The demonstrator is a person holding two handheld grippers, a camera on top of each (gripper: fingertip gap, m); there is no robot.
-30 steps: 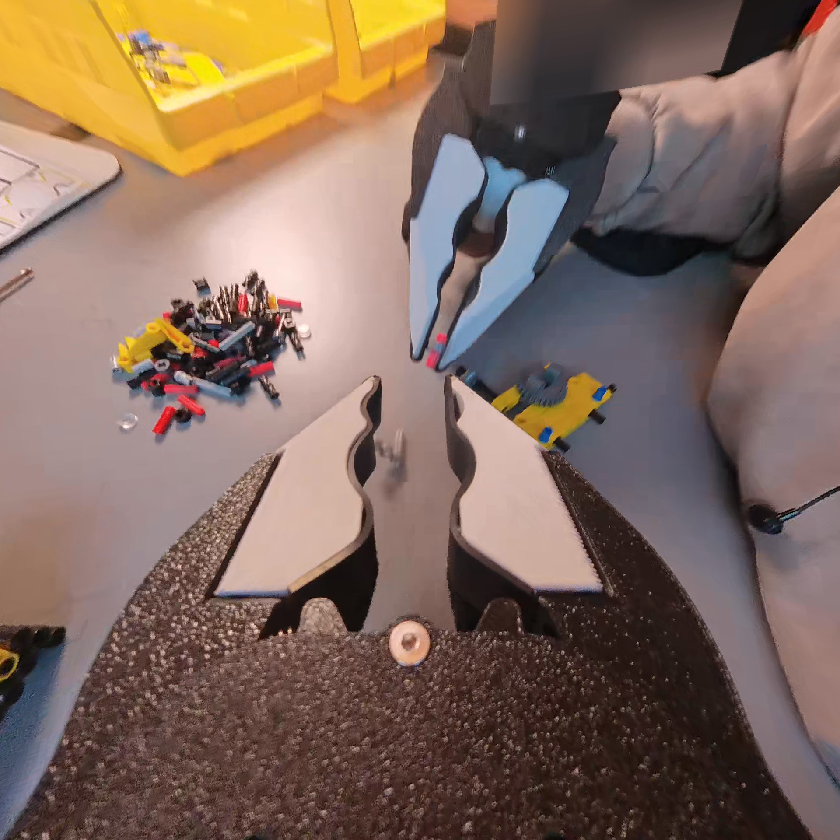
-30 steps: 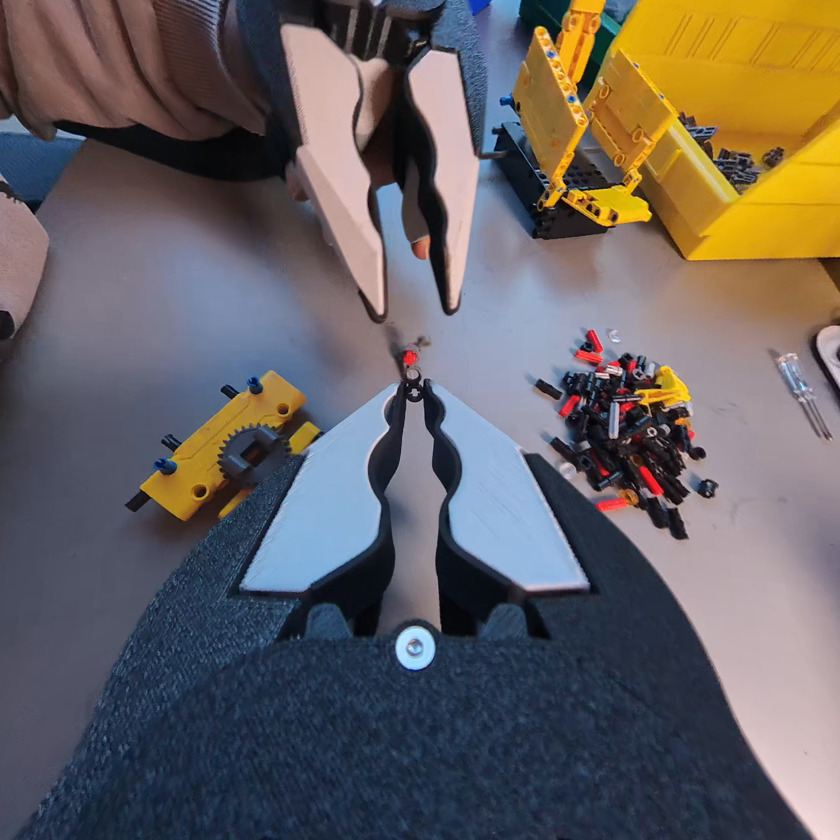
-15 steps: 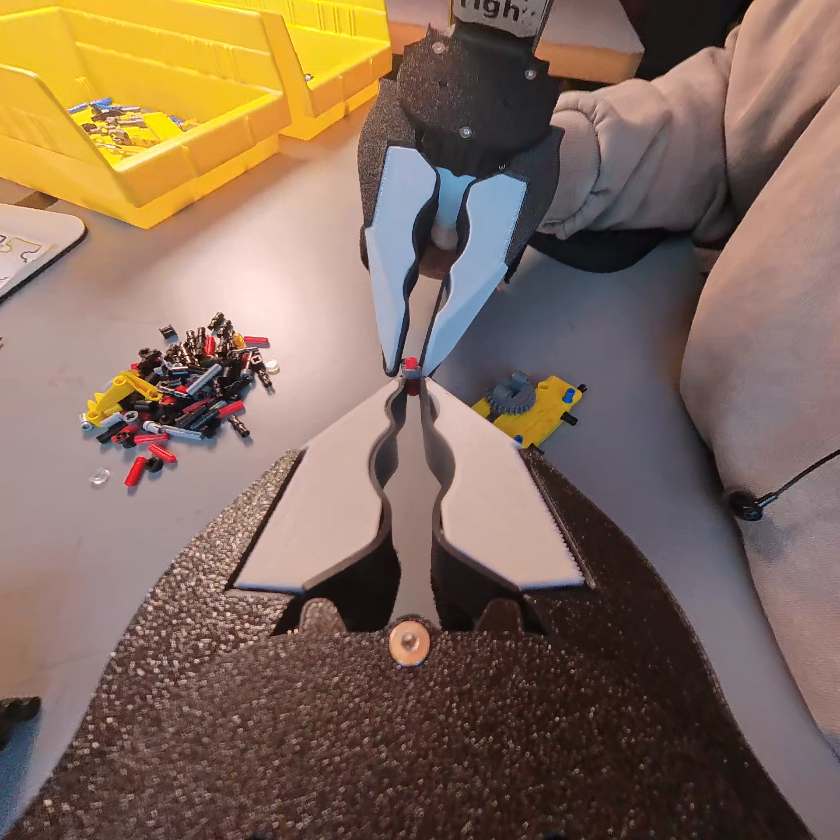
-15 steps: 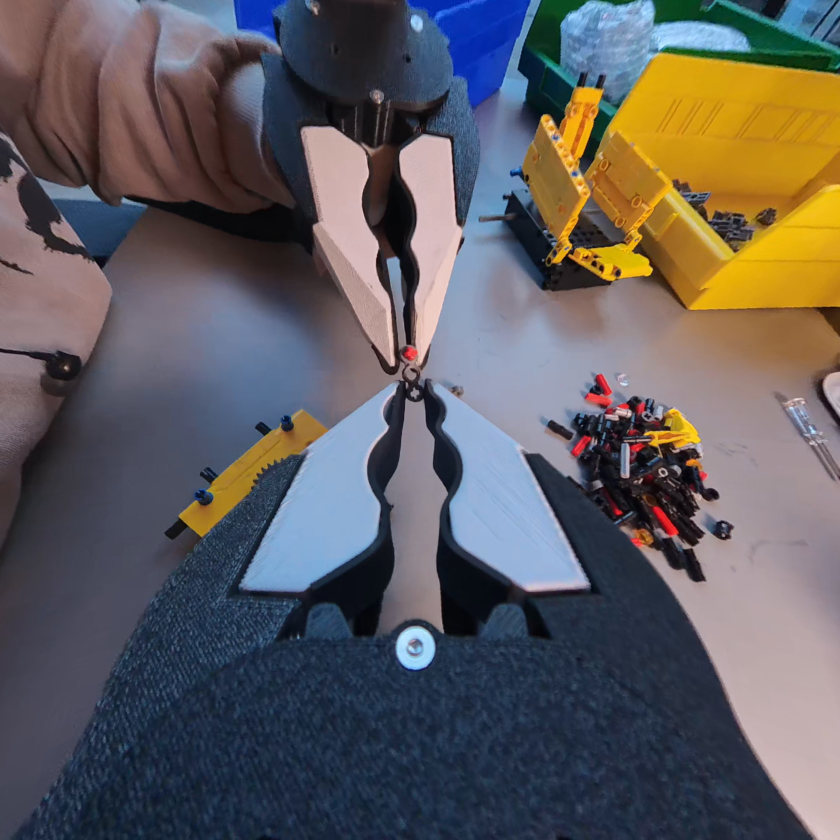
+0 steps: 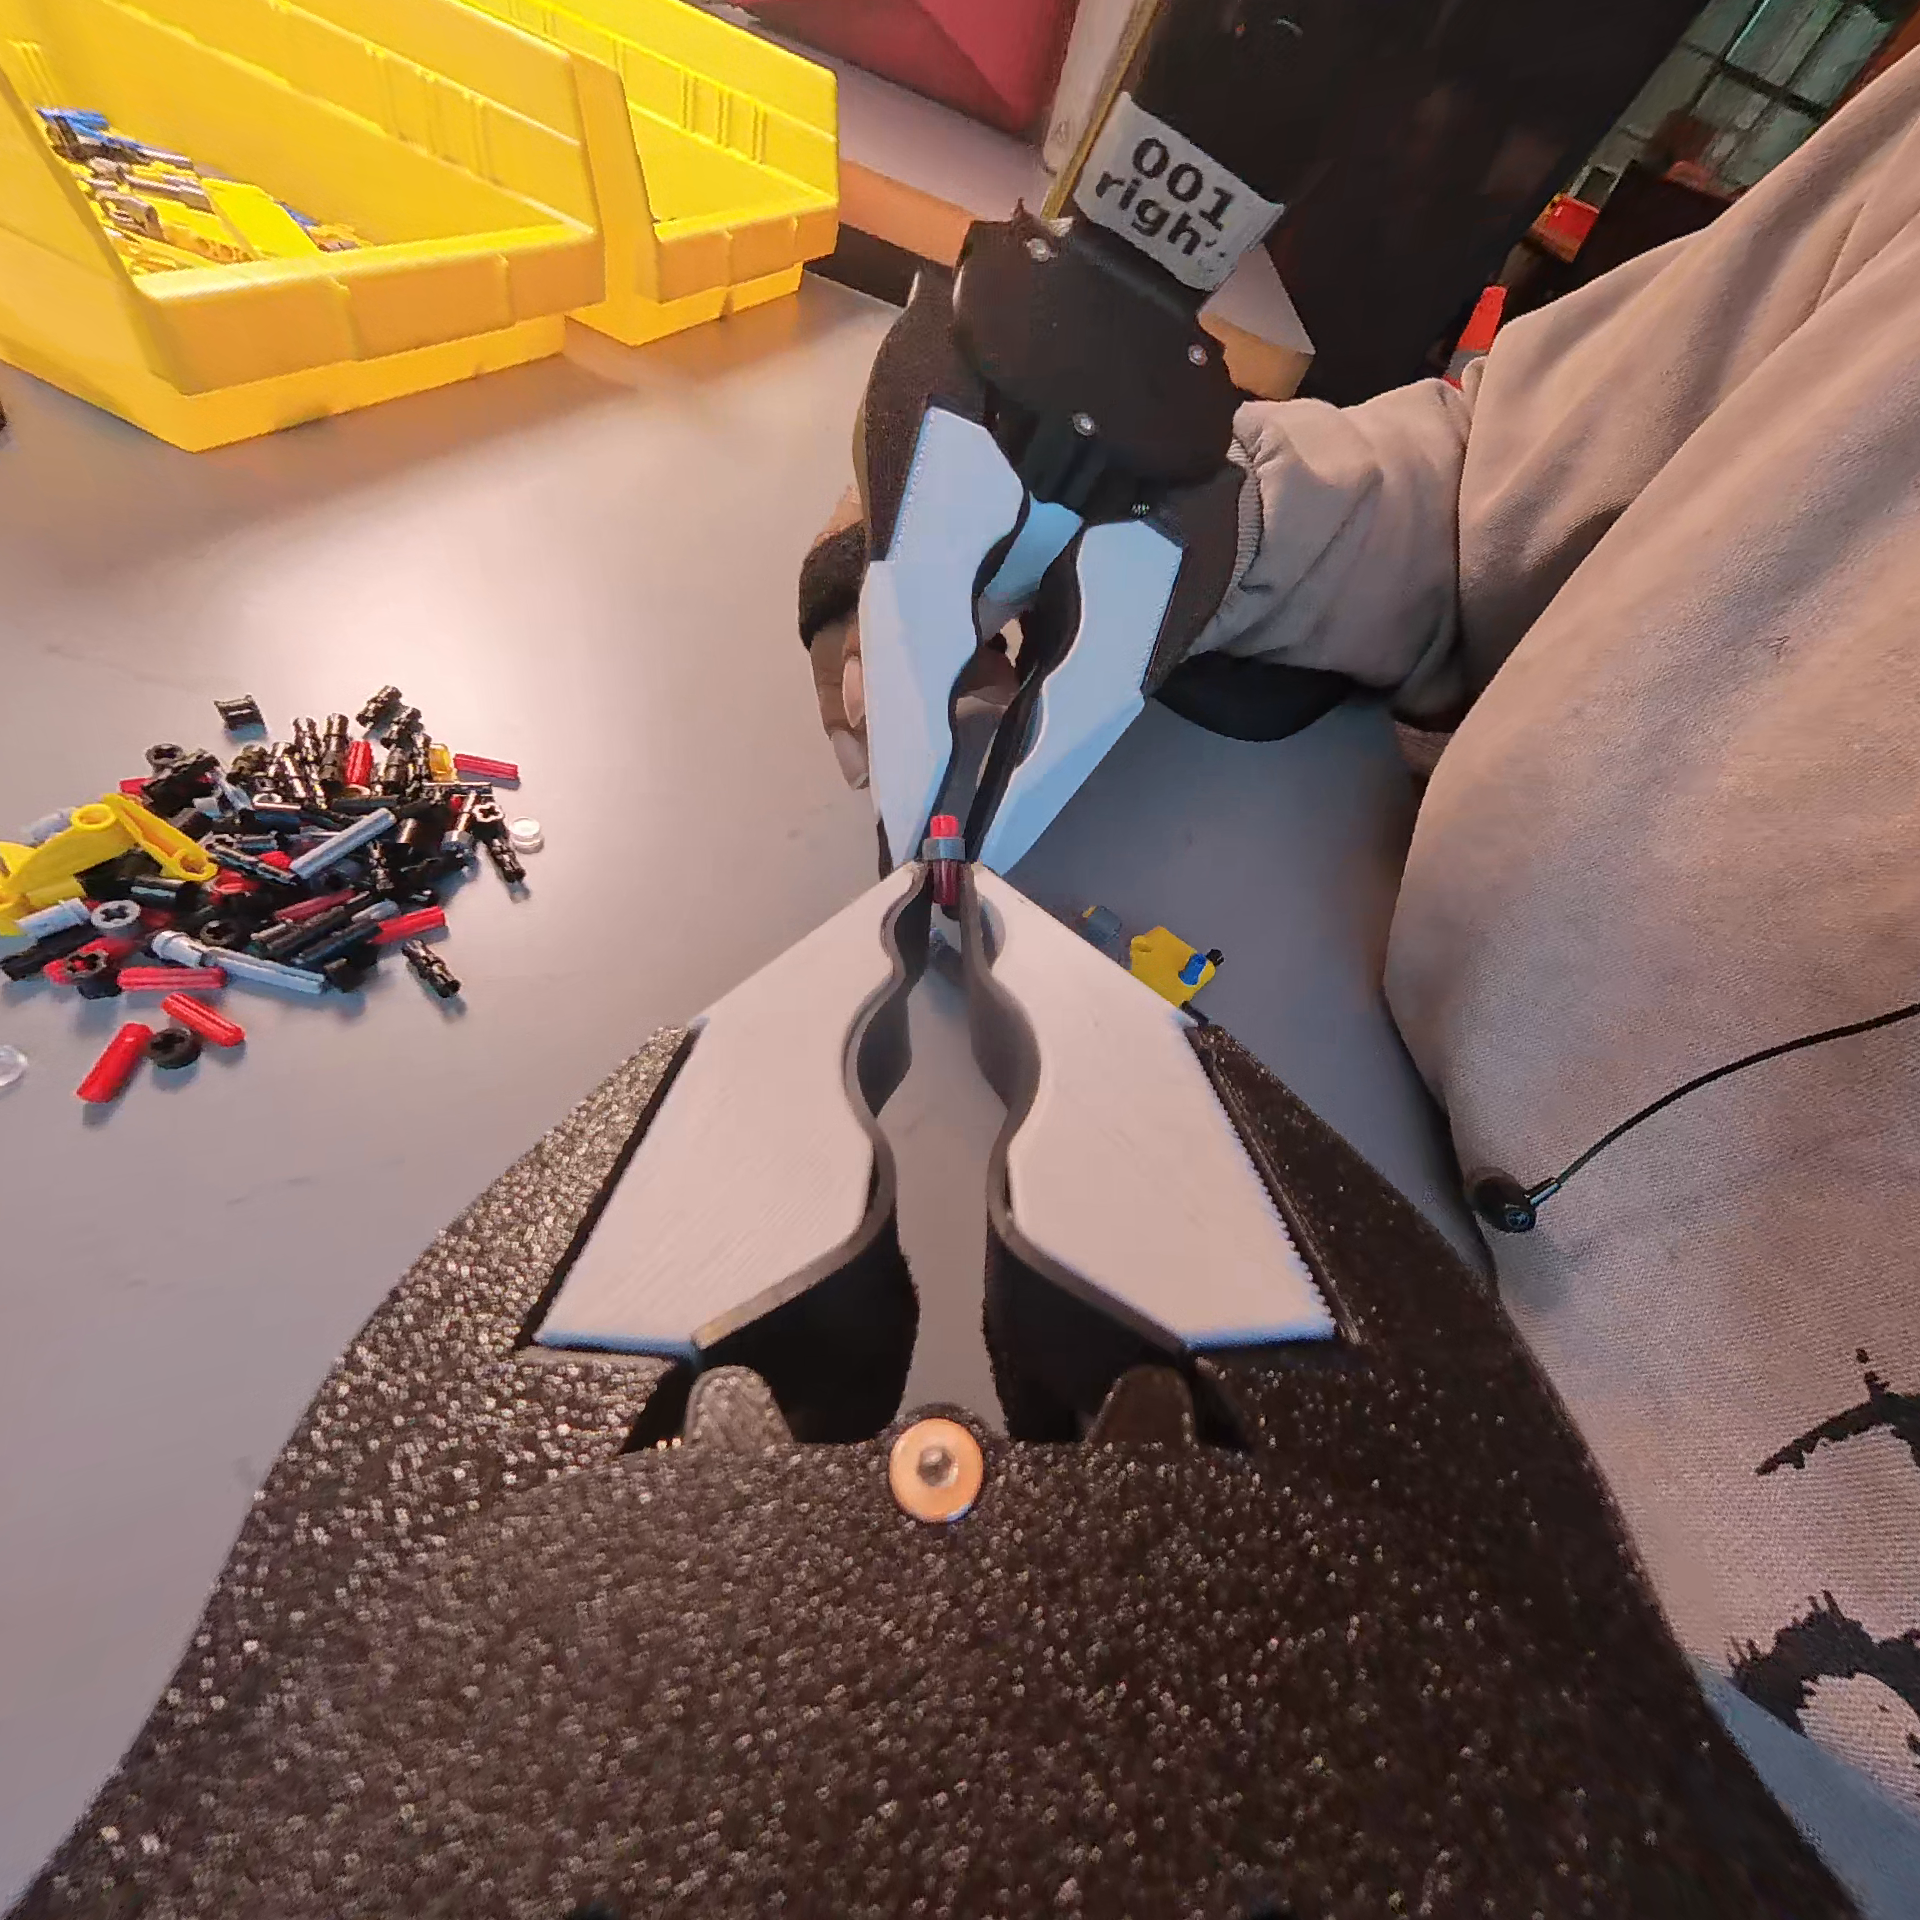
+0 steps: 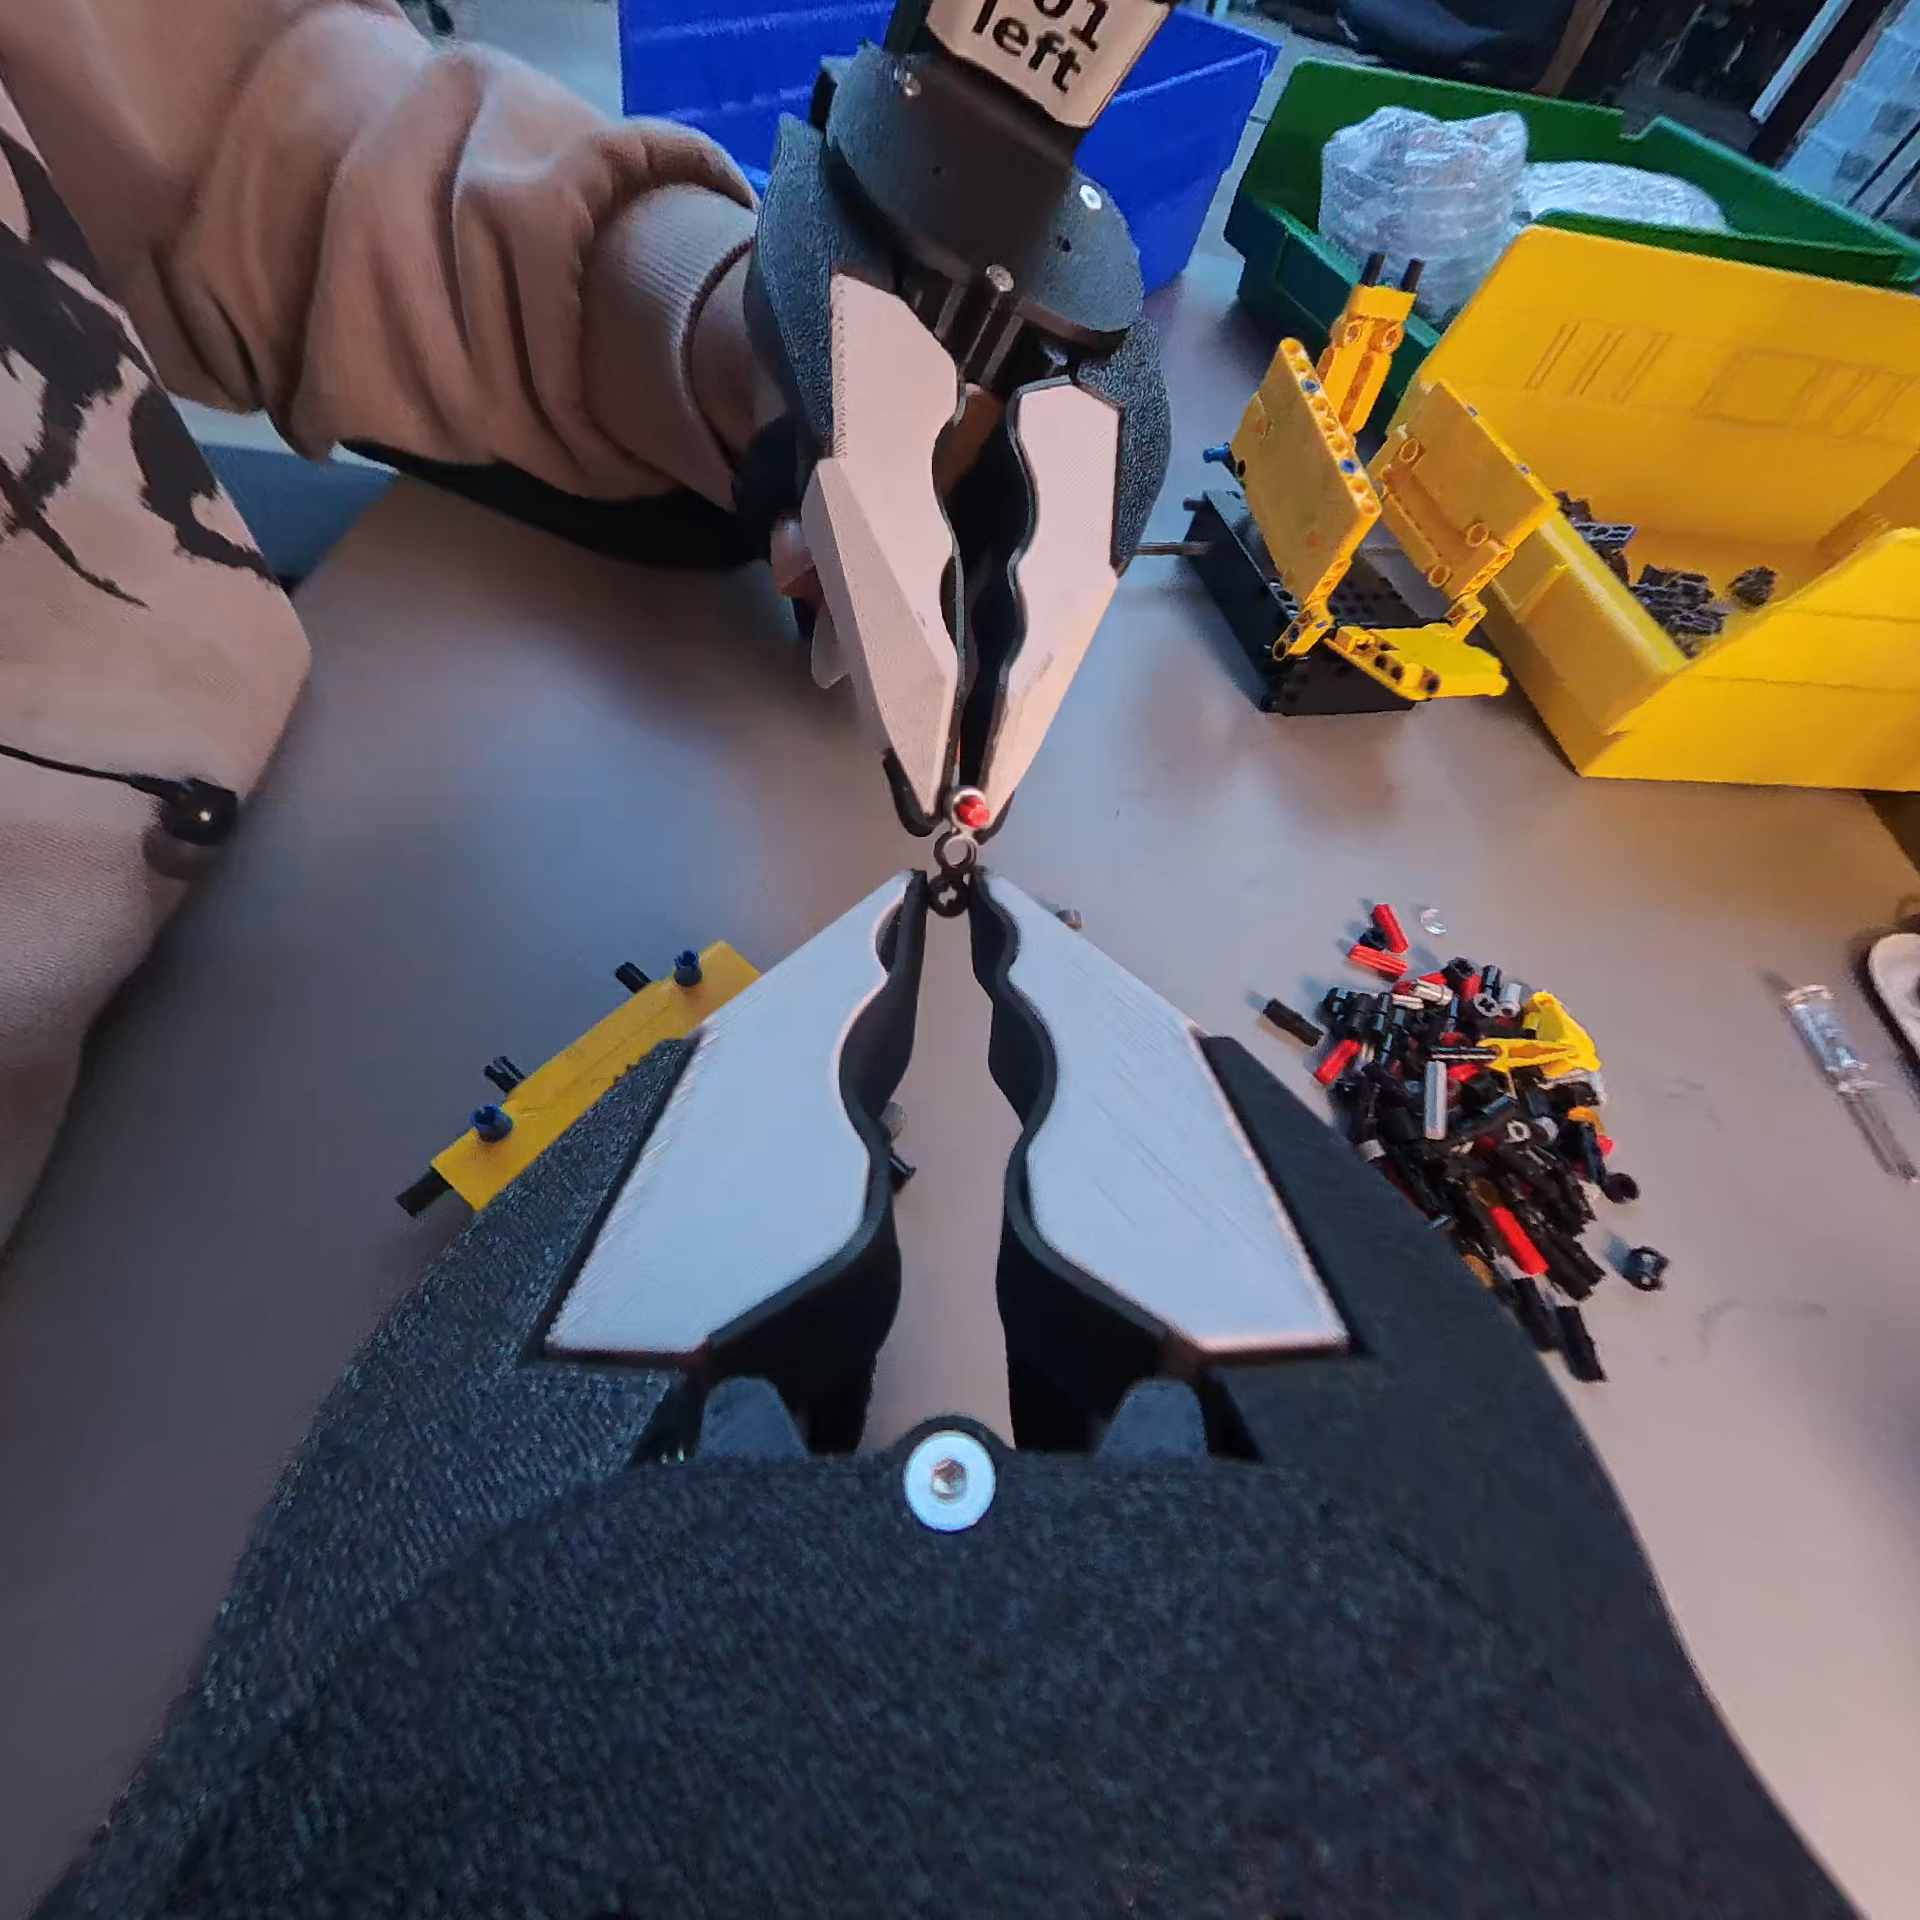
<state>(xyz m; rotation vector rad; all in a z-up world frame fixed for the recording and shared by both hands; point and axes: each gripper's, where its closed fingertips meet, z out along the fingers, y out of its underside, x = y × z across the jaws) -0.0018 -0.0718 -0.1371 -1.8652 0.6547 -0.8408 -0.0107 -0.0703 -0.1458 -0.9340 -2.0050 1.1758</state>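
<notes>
The left tool has its two pale, black-edged fingers drawn in to a narrow gap and grips a small red plastic pin at the tips; the right tool is likewise nearly closed and pinches a small black plastic connector with round holes at its tips; the two tools meet tip to tip above the grey table, and the red pin's end sits at the connector's far hole, though whether it is inside the hole cannot be told; a person's beige sleeve leads to the left tool in the right wrist view, and a fingertip shows behind each tool.

In the left wrist view a loose pile of small black, red, grey and yellow building pieces lies on the table to the left, well apart from the tools; large yellow plastic bins stand at the far left; a small yellow block with blue pins lies just right of the left tool's fingers, mostly hidden by them.

In the right wrist view the same yellow block shows as a flat yellow plate with blue and black pins at the near left, partly under the right tool; a half-built yellow and black panel model stands at the far right beside a yellow bin; a clear-handled screwdriver lies at the right edge; a blue bin and a green bin stand farthest off.
</notes>
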